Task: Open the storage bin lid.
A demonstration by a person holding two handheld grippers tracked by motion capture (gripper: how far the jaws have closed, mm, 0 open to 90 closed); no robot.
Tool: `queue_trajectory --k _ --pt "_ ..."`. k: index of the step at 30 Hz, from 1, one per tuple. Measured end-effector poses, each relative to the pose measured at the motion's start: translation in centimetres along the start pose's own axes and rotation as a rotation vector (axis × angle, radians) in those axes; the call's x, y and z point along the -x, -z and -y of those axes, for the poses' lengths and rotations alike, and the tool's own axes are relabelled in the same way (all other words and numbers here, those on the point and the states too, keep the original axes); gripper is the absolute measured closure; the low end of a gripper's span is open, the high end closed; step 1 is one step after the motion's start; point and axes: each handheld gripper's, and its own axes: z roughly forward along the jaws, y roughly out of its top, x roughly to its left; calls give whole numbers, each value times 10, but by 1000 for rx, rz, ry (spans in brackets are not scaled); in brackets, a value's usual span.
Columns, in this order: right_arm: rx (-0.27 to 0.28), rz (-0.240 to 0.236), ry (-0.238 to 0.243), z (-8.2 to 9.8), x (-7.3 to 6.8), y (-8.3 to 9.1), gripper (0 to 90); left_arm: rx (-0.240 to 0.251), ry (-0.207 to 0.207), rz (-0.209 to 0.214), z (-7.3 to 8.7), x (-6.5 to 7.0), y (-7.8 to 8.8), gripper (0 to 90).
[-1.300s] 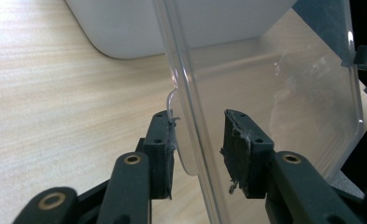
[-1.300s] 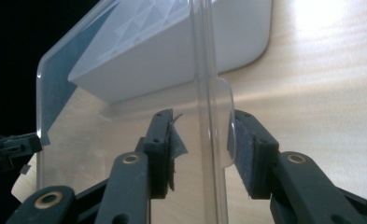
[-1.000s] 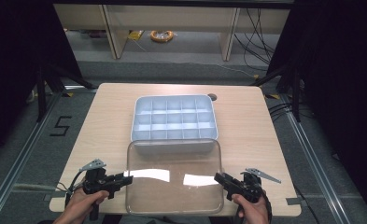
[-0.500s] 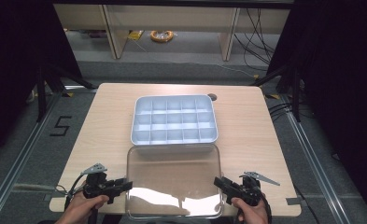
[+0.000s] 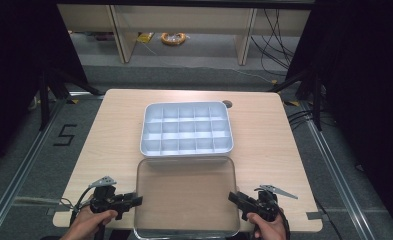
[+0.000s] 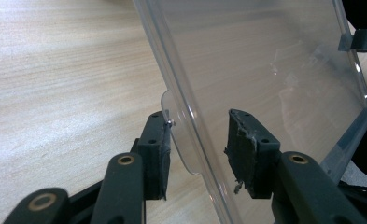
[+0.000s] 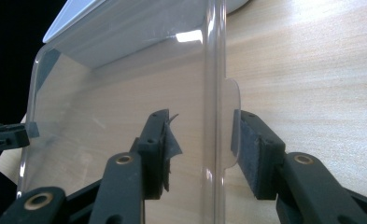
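A clear plastic lid (image 5: 186,195) lies flat on the wooden table (image 5: 114,130), just in front of a white compartment tray (image 5: 186,129). My left gripper (image 5: 136,201) straddles the lid's left edge, and my right gripper (image 5: 232,197) straddles its right edge. In the left gripper view the lid's rim and small tab (image 6: 183,149) stand between the jaws of the left gripper (image 6: 197,144), with a gap at one pad. The right gripper view shows the rim (image 7: 215,93) between the jaws of the right gripper (image 7: 200,144), loose. Both pairs of jaws have just been opening, with the lid's edge still between them.
The tray has several empty compartments and sits mid-table. A small round hole (image 5: 227,104) marks the table behind it. Bare wood lies to the left and right of tray and lid. Shelves and cables stand beyond the far edge.
The lid, held up with bright glare on it before, has come down flat on the table. Both hands sank slightly toward the near edge.
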Motion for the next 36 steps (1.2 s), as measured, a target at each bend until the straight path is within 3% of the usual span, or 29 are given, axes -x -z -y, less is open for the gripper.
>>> queue_trajectory --k 2,3,8,9,10,13,17,20,21,23,24,25,30,31,34,36 --pt "3 3 28 0 3 -1 575 -7 4 4 0 -1 0 584" --pt "-15 -5 -19 1 0 -1 571 -10 10 2 0 -2 -1 583" --pt "-15 1 -32 1 -1 -3 565 -12 13 -2 1 -2 -2 579" --pt "-9 5 25 0 4 -4 560 -16 17 -2 0 -3 -3 579" --pt "-22 3 -14 0 2 -3 557 -19 20 -3 0 -3 -3 578" --pt "-36 -9 -42 1 -1 -3 548 -24 22 -3 1 -3 -3 577" --pt "-21 13 -4 1 0 -5 543 -32 15 -2 1 -4 -4 572" --pt "-31 12 -20 1 -1 -6 540 -33 6 -9 0 -5 -4 567" --pt "-34 10 19 0 2 -6 533 -38 7 -10 0 -5 -4 567" --pt "-38 21 33 0 3 -7 531 -38 9 -11 0 -5 -5 566" --pt "-39 22 32 0 3 -7 530 -39 9 -12 0 -5 -5 565" --pt "-47 21 -23 0 -1 -7 523 -38 9 -12 0 -5 -5 561" --pt "-43 25 -22 0 -1 -8 518 -38 10 -10 0 -4 -6 556" --pt "-30 25 23 -1 3 -9 518 -39 12 -9 0 -4 -6 555" --pt "-33 24 40 -1 3 -9 511 -41 13 -7 0 -4 -6 546" --pt "-39 21 25 -1 3 -10 494 -47 18 -3 0 -4 -7 526"
